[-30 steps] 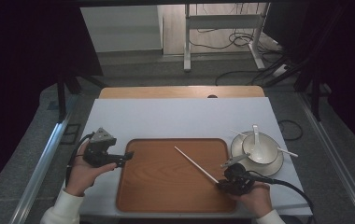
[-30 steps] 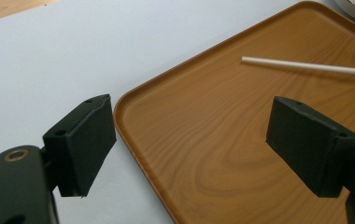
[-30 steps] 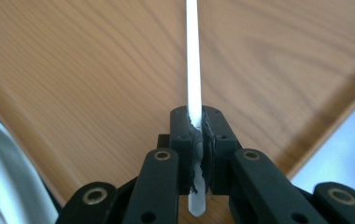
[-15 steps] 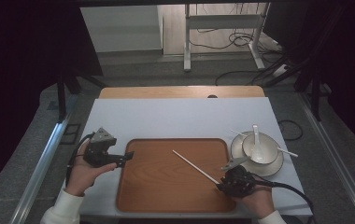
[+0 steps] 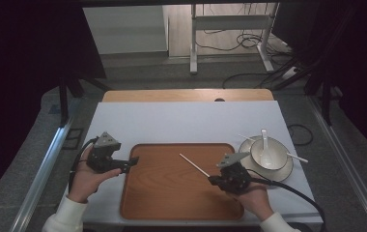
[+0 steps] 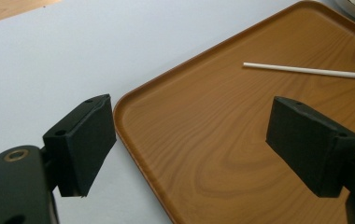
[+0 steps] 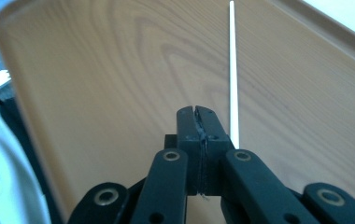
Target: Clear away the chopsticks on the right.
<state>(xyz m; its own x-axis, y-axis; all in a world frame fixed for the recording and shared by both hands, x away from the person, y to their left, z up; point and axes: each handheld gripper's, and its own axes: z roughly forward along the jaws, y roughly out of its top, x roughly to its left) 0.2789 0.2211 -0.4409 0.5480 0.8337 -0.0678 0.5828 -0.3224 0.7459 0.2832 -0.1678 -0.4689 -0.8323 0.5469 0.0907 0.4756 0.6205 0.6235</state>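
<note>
Right hand-held gripper, jaws just closed empty beside the chopstick, hangs mid-tray, far from its rims.

**Camera placement: one overhead, two gripper-mounted**

Your high view looks forward and down from above your side of the table, taking in the whole wooden tray from some distance. Your left gripper view sits low and close, facing across the tray's corner. Your right gripper view looks along its jaws, very near the tray surface. All three share the tray and the white stick.
</note>
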